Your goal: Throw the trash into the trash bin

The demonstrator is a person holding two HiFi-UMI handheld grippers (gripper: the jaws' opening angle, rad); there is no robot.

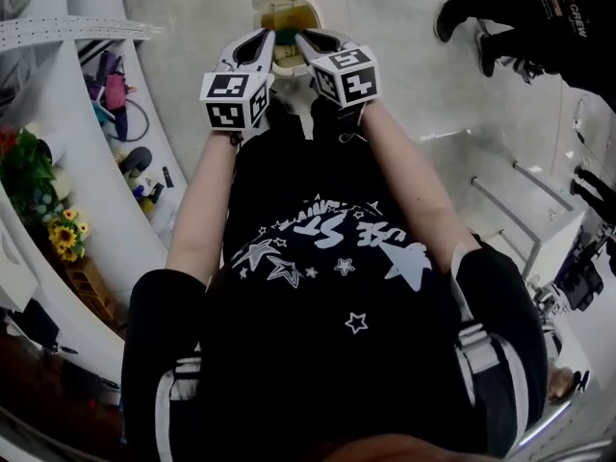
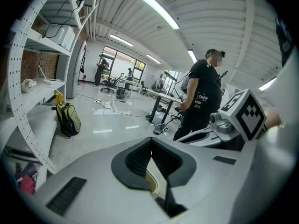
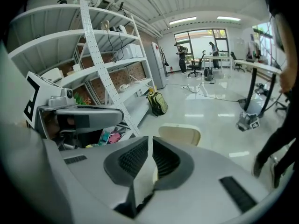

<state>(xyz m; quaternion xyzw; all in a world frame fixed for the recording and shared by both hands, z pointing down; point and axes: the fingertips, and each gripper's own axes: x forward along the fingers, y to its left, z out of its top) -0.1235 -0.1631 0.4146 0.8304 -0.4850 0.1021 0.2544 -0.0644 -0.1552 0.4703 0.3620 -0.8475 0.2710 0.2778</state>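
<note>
left gripper (image 1: 268,38) and right gripper (image 1: 300,38) are side by side just short of the trash bin (image 1: 287,8). both sets of jaws are closed and empty. the bin's on the floor right past the tips with its cream lid flipped up. there's a green bit (image 1: 286,35) inside, can't tell what it is. white shelving (image 1: 67,29) is left of the bin, and another person (image 1: 539,17) is off to its right.

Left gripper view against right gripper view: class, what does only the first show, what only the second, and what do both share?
Only the left gripper view: the right gripper with its black-and-white marker cube, and a standing person's black printed T-shirt. Only the right gripper view: the left gripper. Both: the yellow-green backpack on the glossy floor beside white perforated shelving.
</note>
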